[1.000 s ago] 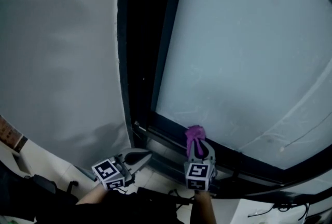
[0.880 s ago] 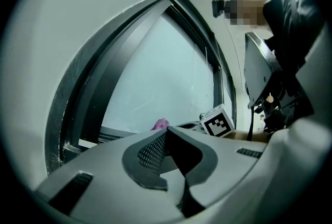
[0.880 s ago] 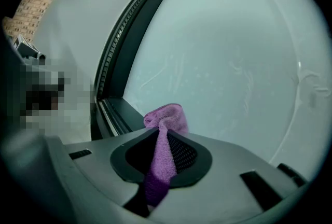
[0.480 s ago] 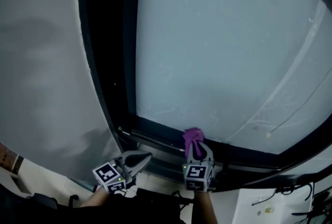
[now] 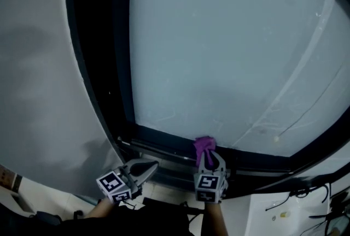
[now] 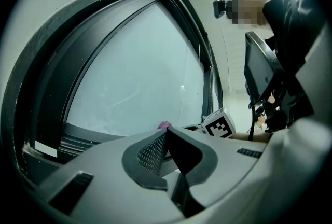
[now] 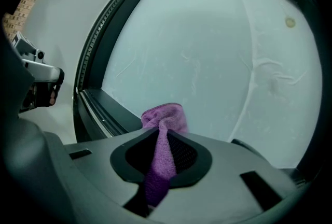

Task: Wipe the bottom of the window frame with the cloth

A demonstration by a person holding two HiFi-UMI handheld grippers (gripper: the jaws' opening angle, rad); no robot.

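Right gripper: fingers clenched hard on the cloth, which is pinched between the pads so a purple tuft stands out past the tips.
Cloth position: right at the bottom rail of the window frame, where the dark rail meets the glass. Whether the tuft presses on the rail or only brushes it, I can't tell.
Left gripper: fingers shut together with nothing between them. It is parked low and to the left, near the frame's bottom-left corner and apart from the cloth.
What has changed: over the last second the frame's left upright has slid away to the left in the head view, and the cloth now sits further from that corner than it did. It looks like a stroke running rightward along the rail, though the head has also turned.
What that means: the wipe seems under way — the stretch by the corner is probably covered, and the long run of rail to the right is still to do.
Watch for: the tuft is small, so it could ride up onto the glass instead of staying on the rail.
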